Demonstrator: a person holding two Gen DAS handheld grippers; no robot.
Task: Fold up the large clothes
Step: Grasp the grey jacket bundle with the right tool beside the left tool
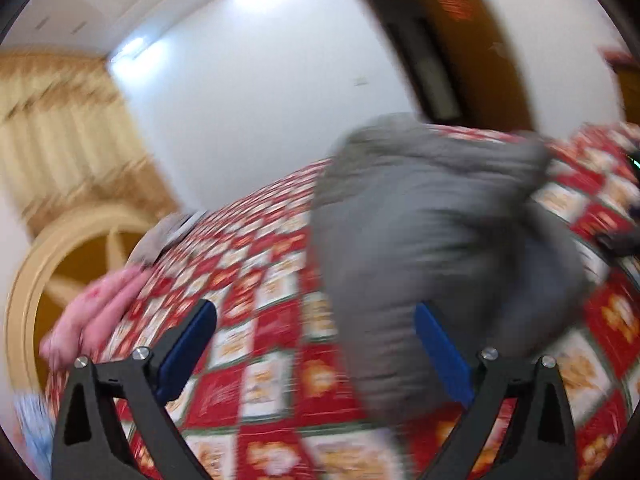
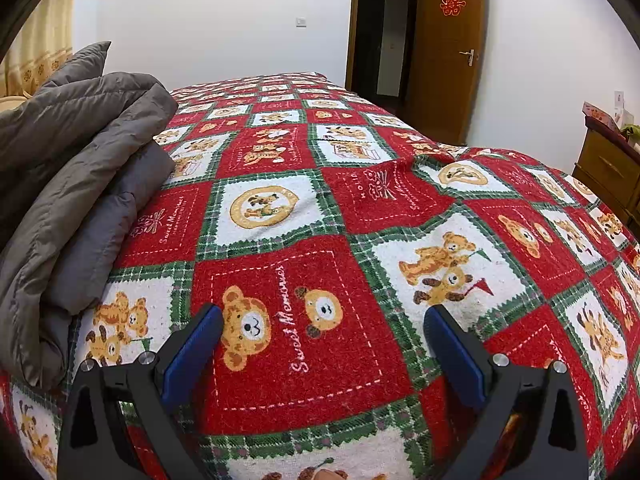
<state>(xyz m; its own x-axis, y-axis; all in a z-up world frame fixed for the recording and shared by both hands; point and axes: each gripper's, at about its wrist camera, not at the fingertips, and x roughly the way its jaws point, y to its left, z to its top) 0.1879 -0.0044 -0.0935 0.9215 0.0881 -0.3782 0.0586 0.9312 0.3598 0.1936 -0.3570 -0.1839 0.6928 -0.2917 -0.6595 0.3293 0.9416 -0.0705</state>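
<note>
Left gripper (image 1: 316,344) spread wide with nothing between the blue pads, so released. Right gripper (image 2: 323,344) also wide and empty above the red, white and green bear-patterned bed cover (image 2: 360,208). Grey quilted puffy jacket (image 2: 76,184) lying bunched in layers on that cover, probably already folded and set aside.

**Grey padded jacket folded on the bed**

The grey quilted jacket (image 2: 76,184) lies in a thick, layered bundle on the bed's bear-patterned red, white and green cover (image 2: 304,248), near its left edge in the right wrist view. Several puffy layers are stacked, smooth panels lowest, with one pointed corner sticking up at the far end. In the blurred left wrist view the jacket (image 1: 432,232) is a rounded heap on the cover.
</note>
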